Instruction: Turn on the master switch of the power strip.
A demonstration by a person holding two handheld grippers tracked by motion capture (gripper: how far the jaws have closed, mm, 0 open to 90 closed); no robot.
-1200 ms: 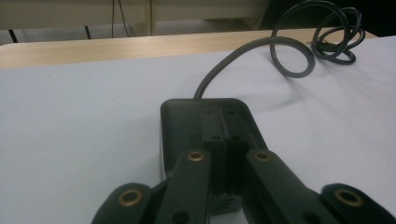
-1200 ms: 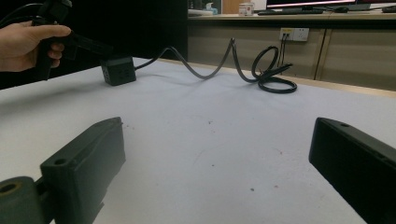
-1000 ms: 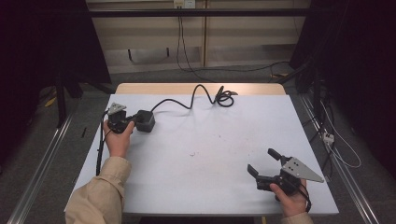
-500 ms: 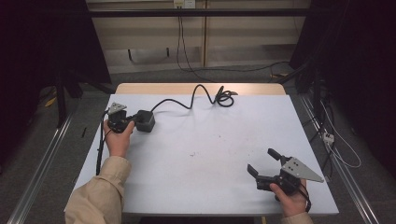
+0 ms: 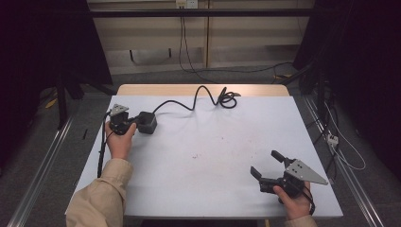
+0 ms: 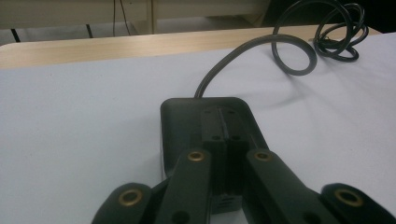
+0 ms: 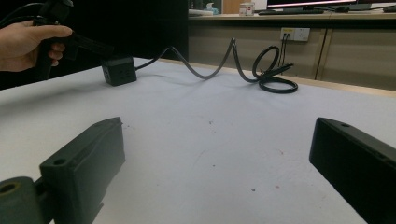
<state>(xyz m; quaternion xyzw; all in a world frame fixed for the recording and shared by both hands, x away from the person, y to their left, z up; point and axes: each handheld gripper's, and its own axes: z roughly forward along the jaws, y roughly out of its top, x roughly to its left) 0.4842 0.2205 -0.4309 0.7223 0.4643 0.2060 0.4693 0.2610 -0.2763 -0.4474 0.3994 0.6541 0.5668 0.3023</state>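
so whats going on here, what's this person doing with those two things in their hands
A person sits at a white table with a hand-held gripper in each hand. The left hand-held gripper has its jaws shut, with the tips over a black power adapter block near the table's far left; whether they pinch it is unclear. The block's black cable runs off to a coil at the far edge. The right hand-held gripper is at the near right, jaws wide open, holding nothing.

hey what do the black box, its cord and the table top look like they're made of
Black box: looks like moulded plastic, matte, with rounded edges and a dull sheen.
Cord: probably rubber or vinyl sheathing; smooth, slightly glossy, and it holds springy loops.
Table top: white, flat matte surface with faint specks, possibly laminate or a sheet covering; the far edge shows a pale wood look.
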